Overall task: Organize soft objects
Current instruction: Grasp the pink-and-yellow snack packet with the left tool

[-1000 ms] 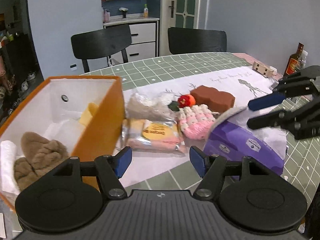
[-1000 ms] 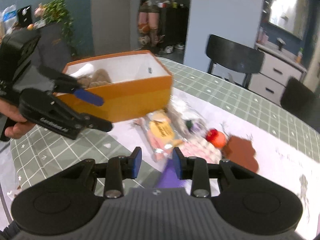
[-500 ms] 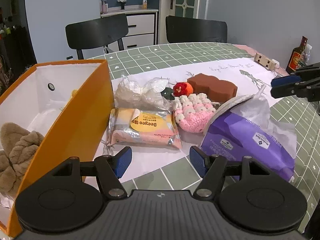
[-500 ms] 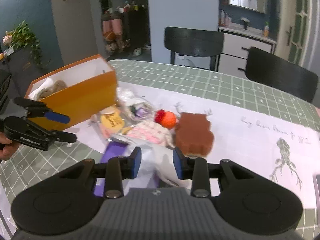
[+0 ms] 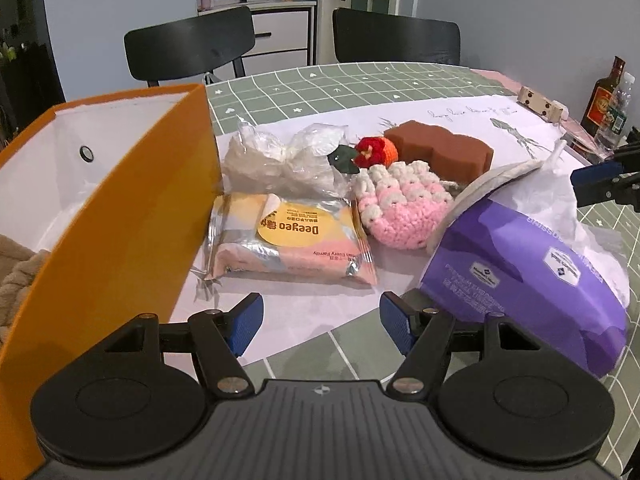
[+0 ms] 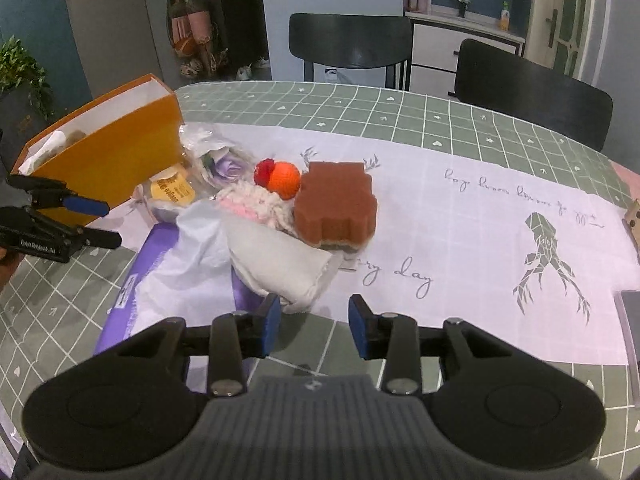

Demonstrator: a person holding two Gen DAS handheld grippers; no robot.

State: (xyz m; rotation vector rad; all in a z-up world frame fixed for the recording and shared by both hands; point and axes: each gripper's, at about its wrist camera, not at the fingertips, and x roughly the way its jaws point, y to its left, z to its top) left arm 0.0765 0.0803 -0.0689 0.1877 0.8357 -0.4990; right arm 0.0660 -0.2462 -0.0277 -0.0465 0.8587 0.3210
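Note:
An open orange box (image 5: 120,216) stands at the left with a brown plush (image 5: 16,276) inside; it also shows in the right wrist view (image 6: 116,156). Beside it lie a wet-wipes pack (image 5: 292,240), a crumpled clear bag (image 5: 284,160), a pink crochet piece (image 5: 400,212), an orange-red knitted ball (image 5: 376,152), a brown sponge (image 5: 440,152) and a purple tissue pack (image 5: 532,276). My left gripper (image 5: 320,322) is open and empty just short of the wipes. My right gripper (image 6: 312,326) is open and empty, close to a grey-white pouch (image 6: 280,268) on the tissue pack (image 6: 160,280).
A green checked tablecloth (image 6: 400,112) with a white printed runner (image 6: 500,232) covers the table. Two black chairs (image 6: 352,44) stand behind it. A bottle (image 5: 604,100) and a small wooden block (image 5: 540,104) sit at the far right edge.
My left gripper moved right, away from the box and closer to the wipes. My right gripper swung right, pulled back behind the tissue pack and opened wider.

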